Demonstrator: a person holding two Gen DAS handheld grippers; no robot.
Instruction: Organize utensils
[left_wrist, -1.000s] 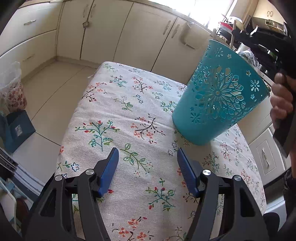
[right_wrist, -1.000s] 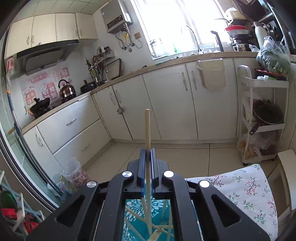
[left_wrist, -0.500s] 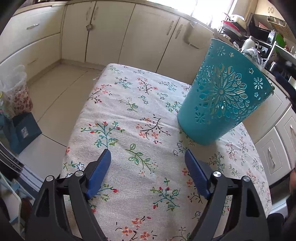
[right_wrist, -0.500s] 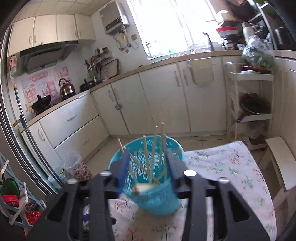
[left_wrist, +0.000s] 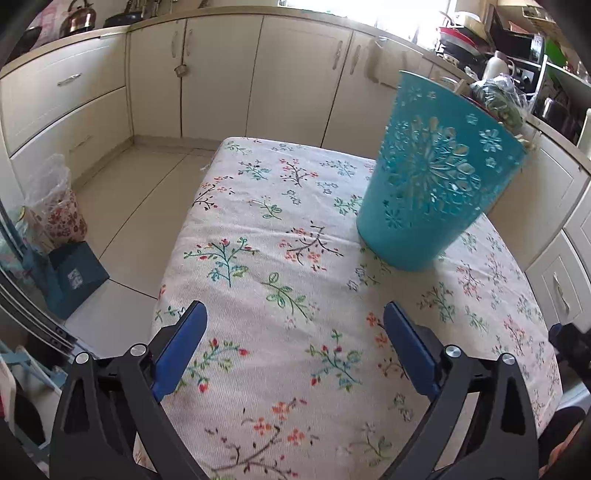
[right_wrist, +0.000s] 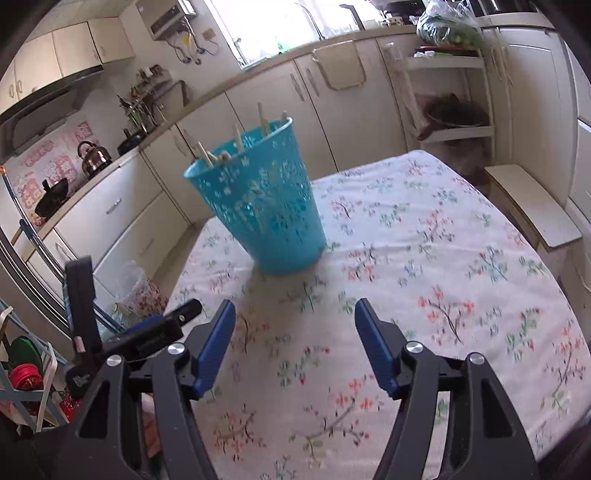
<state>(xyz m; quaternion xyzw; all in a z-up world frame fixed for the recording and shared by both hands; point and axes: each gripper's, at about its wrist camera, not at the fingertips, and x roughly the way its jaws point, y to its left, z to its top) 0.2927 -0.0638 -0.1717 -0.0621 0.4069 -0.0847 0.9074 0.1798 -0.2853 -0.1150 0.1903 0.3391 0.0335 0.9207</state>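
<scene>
A turquoise cut-out basket (left_wrist: 436, 177) (right_wrist: 258, 199) stands upright on the floral tablecloth (left_wrist: 280, 266) (right_wrist: 424, 258). Several wooden chopsticks (right_wrist: 236, 142) poke out of its rim. My left gripper (left_wrist: 293, 345) hovers over the cloth in front of the basket, its jaws still opening, nothing between them. My right gripper (right_wrist: 295, 341) is also in front of the basket and apart from it, jaws opening, empty. Part of the left gripper shows at the left edge of the right wrist view.
Cream kitchen cabinets (left_wrist: 221, 81) run behind the table. A white shelf rack (right_wrist: 450, 92) and a stool (right_wrist: 532, 206) stand to the right. A plastic bag (left_wrist: 51, 199) and a teal box (left_wrist: 75, 273) sit on the floor at left.
The right gripper let go of a chopstick into the basket, opened, and pulled back and down toward the table. The left gripper's jaws spread wider and it backed off slightly.
</scene>
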